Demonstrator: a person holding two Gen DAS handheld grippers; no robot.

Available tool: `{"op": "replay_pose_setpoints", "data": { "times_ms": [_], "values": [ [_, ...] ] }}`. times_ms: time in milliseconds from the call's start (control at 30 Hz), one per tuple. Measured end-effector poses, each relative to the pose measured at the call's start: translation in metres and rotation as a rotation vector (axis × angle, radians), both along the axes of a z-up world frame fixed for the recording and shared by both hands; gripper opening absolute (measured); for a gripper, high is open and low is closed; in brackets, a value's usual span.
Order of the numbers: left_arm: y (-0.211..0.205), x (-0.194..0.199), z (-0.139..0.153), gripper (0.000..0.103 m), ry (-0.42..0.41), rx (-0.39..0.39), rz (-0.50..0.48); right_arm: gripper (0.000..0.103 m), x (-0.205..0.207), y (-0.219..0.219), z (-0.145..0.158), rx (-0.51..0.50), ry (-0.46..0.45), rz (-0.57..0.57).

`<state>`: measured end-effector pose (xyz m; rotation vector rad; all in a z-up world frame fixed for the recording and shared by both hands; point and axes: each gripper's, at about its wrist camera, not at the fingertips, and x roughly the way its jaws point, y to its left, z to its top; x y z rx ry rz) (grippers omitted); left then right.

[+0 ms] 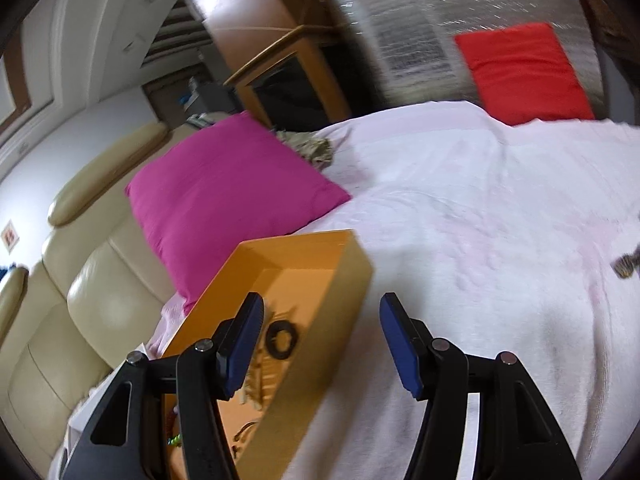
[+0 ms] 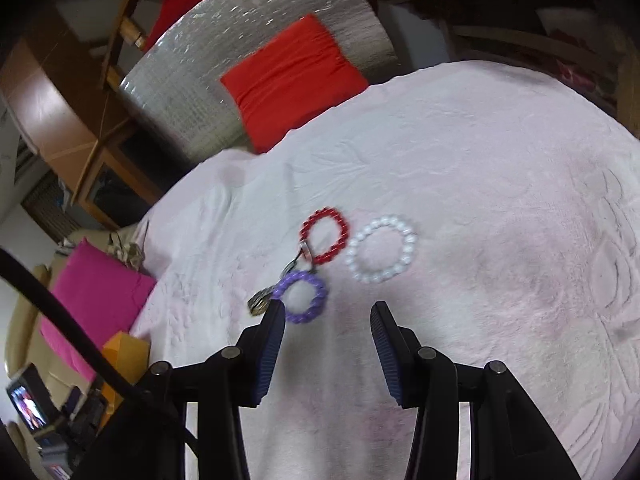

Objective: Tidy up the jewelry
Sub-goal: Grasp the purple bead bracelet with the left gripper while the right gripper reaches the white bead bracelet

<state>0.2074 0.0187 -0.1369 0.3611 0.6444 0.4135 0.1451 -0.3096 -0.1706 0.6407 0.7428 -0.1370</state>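
Observation:
In the right wrist view a red bead bracelet (image 2: 325,235), a white bead bracelet (image 2: 381,249) and a purple bead bracelet (image 2: 303,297) lie close together on the pale pink bedspread (image 2: 500,200). A small metal piece (image 2: 260,304) lies left of the purple one. My right gripper (image 2: 326,312) is open and empty just in front of the purple bracelet. In the left wrist view my left gripper (image 1: 320,312) is open and empty above the right wall of an orange box (image 1: 320,248). The box holds a black ring (image 1: 283,338) and several other small pieces.
A magenta cushion (image 1: 228,192) lies beyond the box beside a cream leather sofa (image 1: 80,304). A red cushion (image 2: 292,76) leans on a silver-wrapped object (image 2: 192,92) at the far edge. The orange box (image 2: 124,356) shows at the right wrist view's left.

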Motion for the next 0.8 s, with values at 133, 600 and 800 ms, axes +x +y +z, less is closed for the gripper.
{"op": "replay_pose_setpoints", "data": {
  "times_ms": [133,600,800],
  "values": [
    [-0.019,0.007,-0.006,0.061,0.015,-0.006,-0.063,0.048,-0.003,-0.019,0.004,0.049,-0.031,-0.007],
    [-0.097,0.031,-0.023,0.061,0.098,-0.308,-0.495,0.038,0.019,-0.066,-0.014,0.142,0.013,0.044],
    [-0.105,0.052,-0.035,0.061,0.143,-0.395,-0.567,0.038,0.041,-0.073,-0.025,0.122,0.050,0.040]
  ]
}}
